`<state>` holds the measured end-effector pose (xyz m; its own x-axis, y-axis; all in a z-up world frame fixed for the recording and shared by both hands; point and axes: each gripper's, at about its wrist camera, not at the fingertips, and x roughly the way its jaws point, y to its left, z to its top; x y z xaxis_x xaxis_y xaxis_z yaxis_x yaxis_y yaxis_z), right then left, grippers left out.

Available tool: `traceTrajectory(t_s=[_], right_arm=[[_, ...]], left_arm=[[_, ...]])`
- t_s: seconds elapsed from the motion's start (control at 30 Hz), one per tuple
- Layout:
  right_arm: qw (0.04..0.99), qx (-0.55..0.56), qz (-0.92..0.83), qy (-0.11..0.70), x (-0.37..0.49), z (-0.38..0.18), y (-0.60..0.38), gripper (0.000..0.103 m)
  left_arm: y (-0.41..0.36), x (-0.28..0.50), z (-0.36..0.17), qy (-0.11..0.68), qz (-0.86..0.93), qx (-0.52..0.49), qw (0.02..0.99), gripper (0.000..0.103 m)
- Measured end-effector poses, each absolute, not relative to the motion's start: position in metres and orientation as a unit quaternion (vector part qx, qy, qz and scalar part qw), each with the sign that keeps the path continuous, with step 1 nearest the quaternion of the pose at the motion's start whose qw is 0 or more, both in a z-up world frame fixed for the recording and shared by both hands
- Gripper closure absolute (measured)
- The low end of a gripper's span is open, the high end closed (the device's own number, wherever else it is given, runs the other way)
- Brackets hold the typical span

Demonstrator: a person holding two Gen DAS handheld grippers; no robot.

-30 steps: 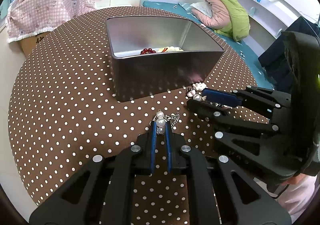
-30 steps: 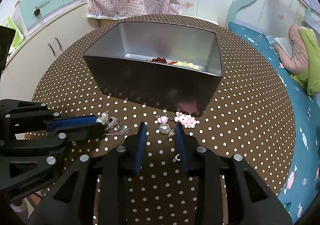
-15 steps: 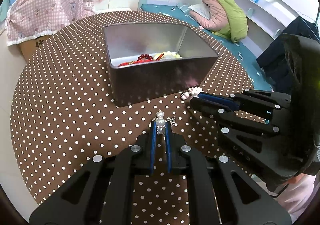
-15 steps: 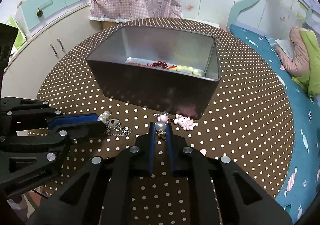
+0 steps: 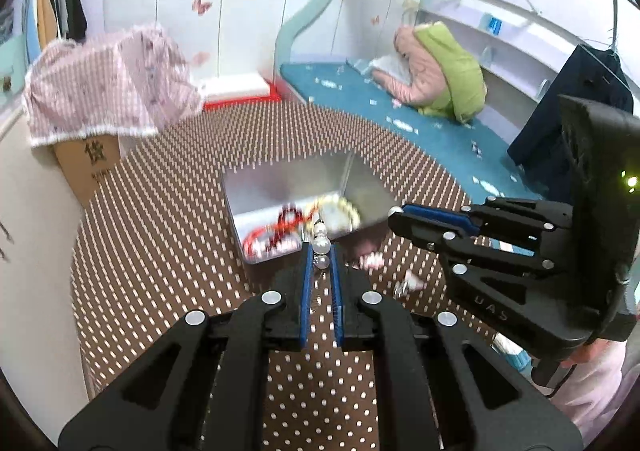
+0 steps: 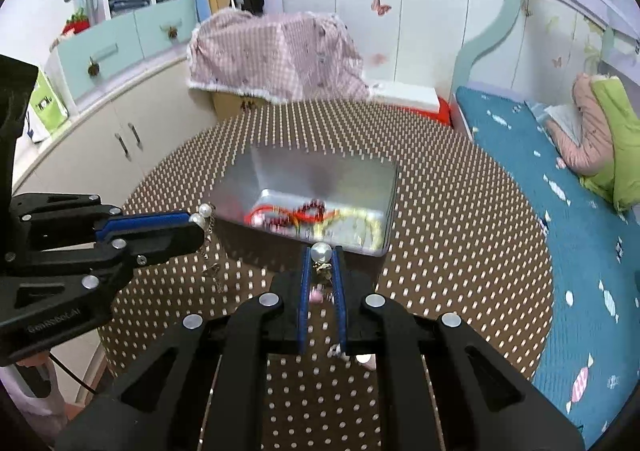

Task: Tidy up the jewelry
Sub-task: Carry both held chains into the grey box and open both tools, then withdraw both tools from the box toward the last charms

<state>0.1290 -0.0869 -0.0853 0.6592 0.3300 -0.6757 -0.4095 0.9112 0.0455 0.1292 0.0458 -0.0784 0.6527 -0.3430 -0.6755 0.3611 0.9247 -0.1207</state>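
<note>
A round table (image 6: 460, 219) covered in brown, white-dotted cloth is seen; an open metal tin (image 6: 372, 167) holding jewelry is set directly on it near the middle

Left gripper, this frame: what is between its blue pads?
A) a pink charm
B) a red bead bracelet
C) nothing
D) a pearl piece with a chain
D: the left gripper is shut on a pearl piece, and its chain hangs from the fingertips in the right wrist view, near the metal tin.
</note>
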Motion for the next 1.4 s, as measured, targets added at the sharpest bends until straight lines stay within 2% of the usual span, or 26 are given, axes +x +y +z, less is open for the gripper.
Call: traceTrajectory(t_s=[0.23, 0.4, 0.47, 0.57, 0.63, 0.7, 1.13, 1.2, 1.4], right_arm=[[0.917, -0.054, 0.213, 0.333, 0.142, -0.066, -0.084, 0.094], [0.914, -0.053, 0.219, 0.337, 0.157, -0.070, -0.081, 0.093], [0.910, -0.048, 0.226, 0.345, 0.162, -0.075, -0.081, 0.093], [0.905, -0.035, 0.227, 0.358, 0.170, -0.080, -0.083, 0.091], [0.905, -0.030, 0.220, 0.364, 0.173, -0.082, -0.087, 0.086], [0.906, -0.029, 0.211, 0.365, 0.173, -0.083, -0.091, 0.075], [0.909, -0.016, 0.184, 0.375, 0.157, -0.090, -0.119, 0.069], [0.906, -0.018, 0.181, 0.383, 0.148, -0.098, -0.125, 0.067], [0.883, -0.027, 0.170, 0.437, 0.131, -0.138, -0.134, 0.067]], left_arm=[[0.043, 0.139, -0.039, 0.323, -0.199, 0.015, 0.925, 0.095], [0.041, 0.154, -0.032, 0.323, -0.196, 0.007, 0.926, 0.094], [0.040, 0.162, -0.036, 0.331, -0.193, 0.003, 0.924, 0.094], [0.041, 0.179, -0.052, 0.361, -0.176, 0.003, 0.916, 0.078], [0.043, 0.187, -0.064, 0.378, -0.165, 0.001, 0.911, 0.079], [0.044, 0.191, -0.071, 0.388, -0.161, -0.003, 0.907, 0.078], [0.035, 0.167, -0.092, 0.404, -0.180, 0.006, 0.897, 0.078], [0.031, 0.157, -0.095, 0.403, -0.187, 0.009, 0.896, 0.072], [0.022, 0.142, -0.116, 0.425, -0.198, 0.015, 0.883, 0.071]])
